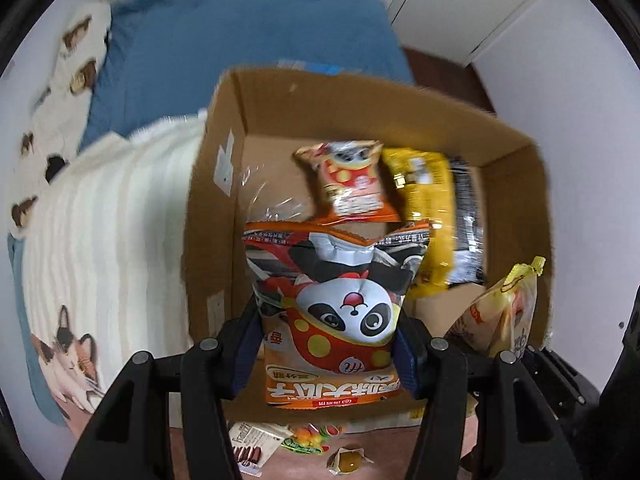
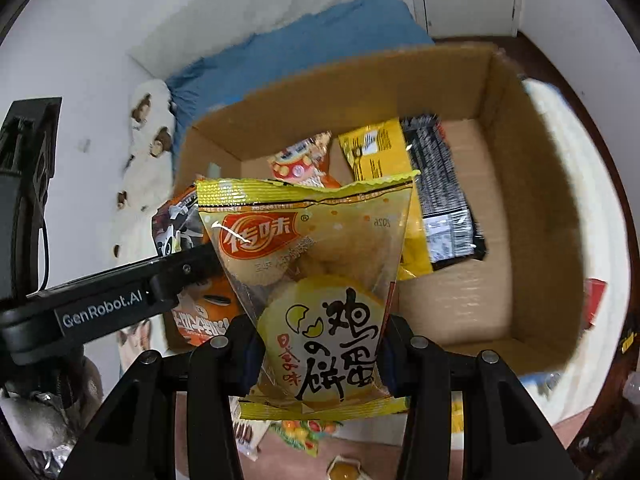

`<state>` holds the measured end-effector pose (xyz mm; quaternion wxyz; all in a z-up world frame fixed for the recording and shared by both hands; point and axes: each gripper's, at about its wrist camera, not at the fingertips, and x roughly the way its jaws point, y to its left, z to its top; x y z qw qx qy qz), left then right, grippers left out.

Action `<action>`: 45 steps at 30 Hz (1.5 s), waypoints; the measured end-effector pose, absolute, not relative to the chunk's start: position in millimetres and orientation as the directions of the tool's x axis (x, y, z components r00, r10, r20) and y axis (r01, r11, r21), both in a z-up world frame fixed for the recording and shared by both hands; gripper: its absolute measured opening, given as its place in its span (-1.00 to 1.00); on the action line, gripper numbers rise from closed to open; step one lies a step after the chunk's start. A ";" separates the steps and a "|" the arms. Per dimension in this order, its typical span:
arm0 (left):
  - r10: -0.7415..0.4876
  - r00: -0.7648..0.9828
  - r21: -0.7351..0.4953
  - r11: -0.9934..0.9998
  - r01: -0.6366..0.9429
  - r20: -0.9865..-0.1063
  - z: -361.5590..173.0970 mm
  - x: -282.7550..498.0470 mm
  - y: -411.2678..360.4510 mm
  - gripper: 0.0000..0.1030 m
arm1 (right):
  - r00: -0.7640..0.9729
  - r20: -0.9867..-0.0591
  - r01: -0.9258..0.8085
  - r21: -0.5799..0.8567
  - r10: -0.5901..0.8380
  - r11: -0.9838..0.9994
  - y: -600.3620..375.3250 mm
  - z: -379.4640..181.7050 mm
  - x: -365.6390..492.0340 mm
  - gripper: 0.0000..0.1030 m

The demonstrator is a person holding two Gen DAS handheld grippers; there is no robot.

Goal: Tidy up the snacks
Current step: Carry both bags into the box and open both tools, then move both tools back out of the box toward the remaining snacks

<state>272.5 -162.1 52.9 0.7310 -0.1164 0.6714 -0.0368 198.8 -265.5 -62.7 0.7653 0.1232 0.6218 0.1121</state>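
An orange snack bag printed with a panda point(image 1: 332, 312) is clamped between the fingers of the left gripper point(image 1: 328, 344) and is held above the near edge of an open brown cardboard box point(image 1: 224, 208). A yellow transparent bag of egg cakes point(image 2: 320, 292) is clamped in the right gripper point(image 2: 320, 356), just right of the panda bag. Inside the box, a small orange bag point(image 1: 352, 184), a yellow packet point(image 1: 428, 208) and a black packet point(image 2: 440, 192) are seen. Only in the right view is the left gripper's black arm shown from the side.
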 end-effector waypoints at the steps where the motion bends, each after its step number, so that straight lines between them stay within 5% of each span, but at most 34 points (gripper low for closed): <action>1: -0.208 0.078 -0.216 0.970 -0.110 -0.975 45.0 276.4 -160.2 0.06 | 0.188 -0.929 -0.016 0.323 0.320 0.946 -263.0 -72.9 204.2 -0.06; 14: -0.146 -0.007 -0.145 0.986 -0.084 -0.989 4.4 283.8 -162.5 0.09 | 0.042 -0.953 -0.025 0.298 0.299 0.954 -235.9 -157.2 240.5 -0.04; 15: -0.145 -0.006 -0.144 0.986 -0.082 -0.989 4.0 284.5 -163.8 0.16 | 0.031 -0.959 -0.039 0.279 0.280 0.959 -232.4 -160.0 240.7 0.10; 17: -0.152 -0.008 -0.151 0.985 -0.085 -0.988 4.2 283.6 -164.6 0.30 | 0.022 -0.955 -0.041 0.295 0.296 0.955 -230.2 -162.0 241.8 0.85; 18: -0.157 -0.010 -0.156 0.984 -0.087 -0.988 3.6 283.5 -164.2 0.52 | 0.023 -0.958 -0.049 0.285 0.286 0.957 -229.0 -164.9 241.1 0.92; 20: -0.149 -0.012 -0.148 0.986 -0.079 -0.989 4.7 281.9 -165.0 0.70 | 0.030 -0.965 -0.064 0.259 0.261 0.964 -227.8 -163.0 241.7 0.92; 25: -0.168 -0.005 -0.167 0.982 -0.085 -0.986 9.7 276.2 -167.4 0.79 | 0.051 -0.970 -0.082 0.232 0.237 0.969 -230.2 -155.2 238.8 0.92; 45: -0.076 0.366 -0.098 0.994 -0.042 -0.927 116.7 199.4 -170.4 0.80 | 0.340 -0.928 -0.070 0.139 0.154 0.988 -307.8 -32.7 167.5 0.92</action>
